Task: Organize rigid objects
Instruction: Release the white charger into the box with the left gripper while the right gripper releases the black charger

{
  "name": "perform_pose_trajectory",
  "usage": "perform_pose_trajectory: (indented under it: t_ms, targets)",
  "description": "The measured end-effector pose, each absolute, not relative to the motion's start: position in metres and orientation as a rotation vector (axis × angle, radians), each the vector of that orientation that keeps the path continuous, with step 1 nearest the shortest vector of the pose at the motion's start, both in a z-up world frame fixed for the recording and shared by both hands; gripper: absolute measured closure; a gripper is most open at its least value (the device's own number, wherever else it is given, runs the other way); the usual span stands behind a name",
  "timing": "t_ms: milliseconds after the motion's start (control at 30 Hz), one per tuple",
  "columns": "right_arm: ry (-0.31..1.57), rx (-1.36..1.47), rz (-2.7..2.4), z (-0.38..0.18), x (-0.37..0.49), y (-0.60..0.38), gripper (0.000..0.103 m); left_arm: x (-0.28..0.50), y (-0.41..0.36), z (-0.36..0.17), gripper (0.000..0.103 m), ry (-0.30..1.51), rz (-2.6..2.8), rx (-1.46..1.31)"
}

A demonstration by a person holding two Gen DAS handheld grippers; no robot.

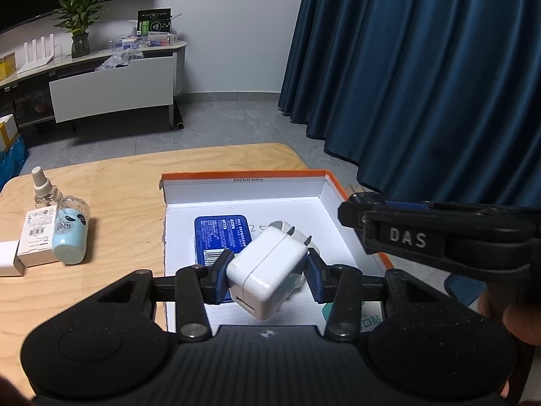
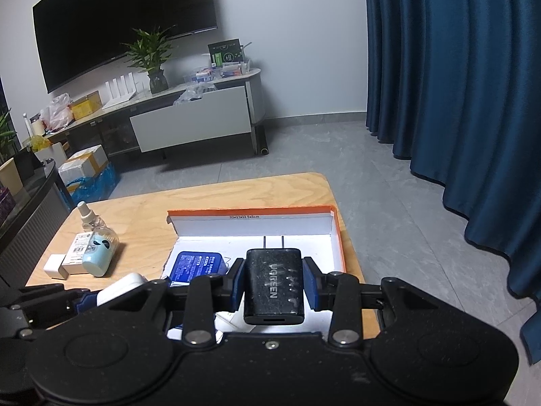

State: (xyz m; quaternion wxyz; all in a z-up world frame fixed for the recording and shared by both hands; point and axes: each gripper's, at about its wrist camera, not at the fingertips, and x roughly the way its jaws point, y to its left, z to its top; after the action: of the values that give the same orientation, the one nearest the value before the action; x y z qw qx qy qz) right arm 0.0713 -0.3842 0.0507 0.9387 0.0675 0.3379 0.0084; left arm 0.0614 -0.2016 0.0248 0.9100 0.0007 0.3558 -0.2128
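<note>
My left gripper [image 1: 268, 275] is shut on a white charger [image 1: 265, 270], held tilted over the near part of an open orange-rimmed white box [image 1: 243, 186]. A blue tin [image 1: 221, 235] lies flat on the box floor, and another white plug [image 1: 294, 231] lies behind the held charger. My right gripper [image 2: 274, 286] is shut on a black charger [image 2: 273, 287] with its two prongs pointing forward over the same box [image 2: 250, 225]. The blue tin [image 2: 197, 264] shows to its left. The right gripper's side [image 1: 405, 233] crosses the left wrist view at the right.
The box rests on a wooden table [image 1: 111, 186]. On its left side stand a spray bottle [image 1: 44, 189], a pale blue bottle lying down [image 1: 71, 233] and small white cartons [image 1: 35, 237]. A blue curtain [image 1: 422, 67] hangs at the right; a TV cabinet [image 2: 189, 125] stands beyond.
</note>
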Motion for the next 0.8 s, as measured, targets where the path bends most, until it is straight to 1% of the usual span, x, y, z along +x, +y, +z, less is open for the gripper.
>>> perform_pose_trajectory:
  t_ms: [233,300,333,367,400,700,767,800]
  targets:
    - [0.719,0.128,0.030,0.045,0.093,-0.386,0.059,0.066,-0.204,0.020,0.058,0.748,-0.443,0.005]
    - [0.694,0.138,0.027,0.045,0.097,-0.389,0.058,0.067,-0.205,0.018,0.058,0.753,-0.444,0.007]
    - [0.665,0.146,0.021,0.046,0.097,-0.391,0.055,0.067,-0.205,0.017,0.058,0.756,-0.447,0.009]
    - [0.644,0.159,0.011,0.047,0.096,-0.394,0.047,0.067,-0.206,0.017,0.058,0.757,-0.450,0.009]
    - [0.629,0.172,0.004,0.049,0.094,-0.397,0.045,0.067,-0.207,0.017,0.058,0.758,-0.452,0.010]
    - [0.578,0.172,-0.044,0.064,0.069,-0.411,0.045,0.067,-0.222,0.014,0.057,0.773,-0.525,0.010]
    - [0.571,0.178,-0.047,0.067,0.063,-0.412,0.045,0.070,-0.225,0.011,0.056,0.794,-0.569,0.004]
    - [0.569,0.179,-0.046,0.068,0.061,-0.412,0.045,0.070,-0.224,0.011,0.052,0.796,-0.571,-0.005]
